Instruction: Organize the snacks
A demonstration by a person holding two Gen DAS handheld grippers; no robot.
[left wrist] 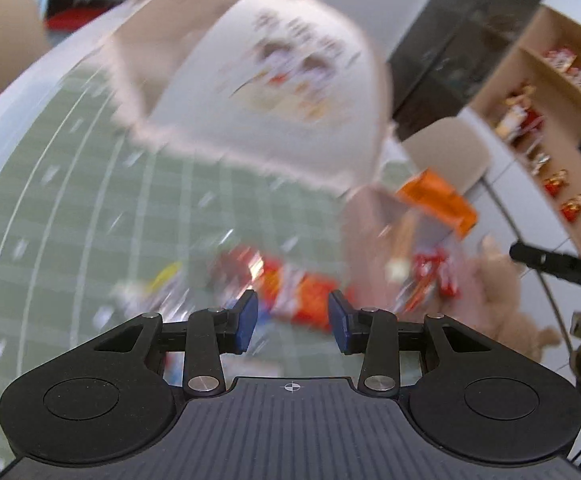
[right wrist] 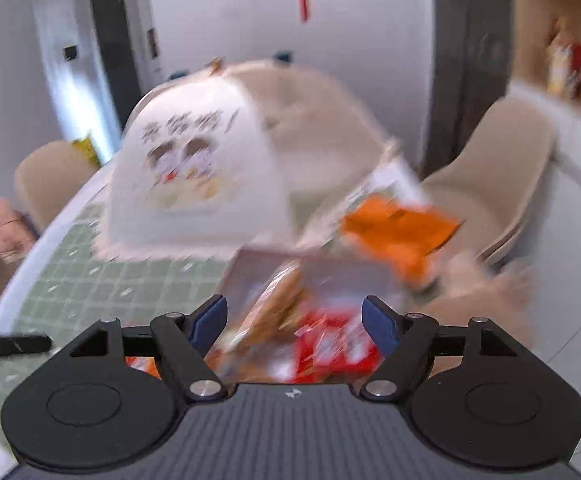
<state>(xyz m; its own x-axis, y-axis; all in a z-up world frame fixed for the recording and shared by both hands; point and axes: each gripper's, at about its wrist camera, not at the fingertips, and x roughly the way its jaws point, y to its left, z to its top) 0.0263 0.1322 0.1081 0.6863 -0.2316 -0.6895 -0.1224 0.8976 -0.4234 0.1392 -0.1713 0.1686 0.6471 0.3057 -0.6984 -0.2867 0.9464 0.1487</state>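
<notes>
Both views are blurring heavily. The left gripper (left wrist: pixel 292 322) is hovering over a green checked tablecloth (left wrist: pixel 90 216) with its blue pads spread apart and nothing between them; an orange-red snack packet (left wrist: pixel 302 296) is lying on the cloth just beyond the tips, at twelve o'clock. The right gripper (right wrist: pixel 294 324) is also standing released, fingers wide, above a shallow box (right wrist: pixel 250 268) holding red packets (right wrist: pixel 330 344) and a brown packet (right wrist: pixel 278 304). An orange packet (right wrist: pixel 398 232) is sitting at two o'clock from it, at the box's far edge. A big white printed bag (right wrist: pixel 194 168) is standing at eleven o'clock, behind the box.
</notes>
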